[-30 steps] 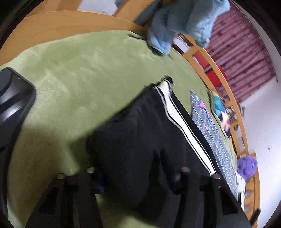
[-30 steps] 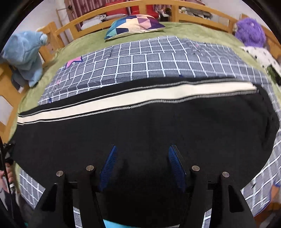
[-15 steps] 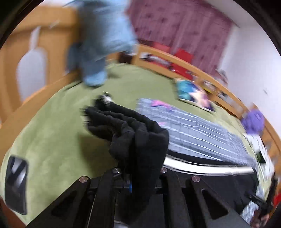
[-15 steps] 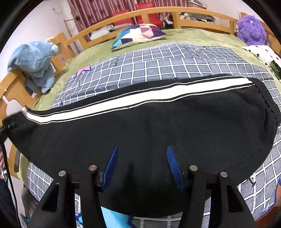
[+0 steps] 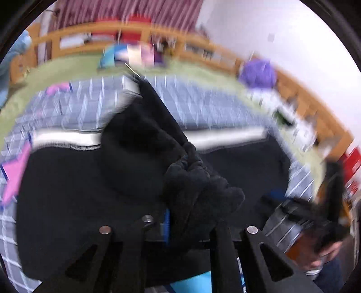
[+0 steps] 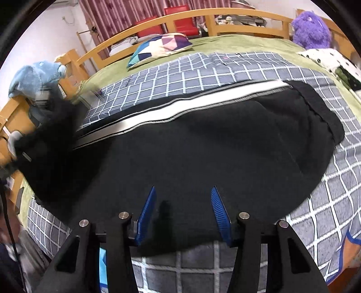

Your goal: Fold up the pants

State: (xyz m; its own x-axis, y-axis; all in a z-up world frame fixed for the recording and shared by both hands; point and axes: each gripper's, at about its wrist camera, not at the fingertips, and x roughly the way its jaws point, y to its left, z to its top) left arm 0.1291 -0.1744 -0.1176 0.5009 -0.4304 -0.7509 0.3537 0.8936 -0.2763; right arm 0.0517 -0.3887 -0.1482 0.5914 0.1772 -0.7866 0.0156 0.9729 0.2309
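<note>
Black pants with a white side stripe lie across a grey checked blanket on the bed, waistband to the right. My left gripper is shut on the bunched leg end of the pants and holds it lifted above the rest of the pants; that view is motion-blurred. In the right wrist view the lifted leg end shows blurred at the far left. My right gripper is open with blue pads, low over the near edge of the pants, holding nothing.
A patterned pillow lies at the head of the green bed. A purple plush sits at the back right, a blue plush on the wooden rail at the left. A wooden bed frame rings the bed.
My left gripper has swung the gripped leg end up and to the right over the pants. My right gripper has stayed open and barely moved.
</note>
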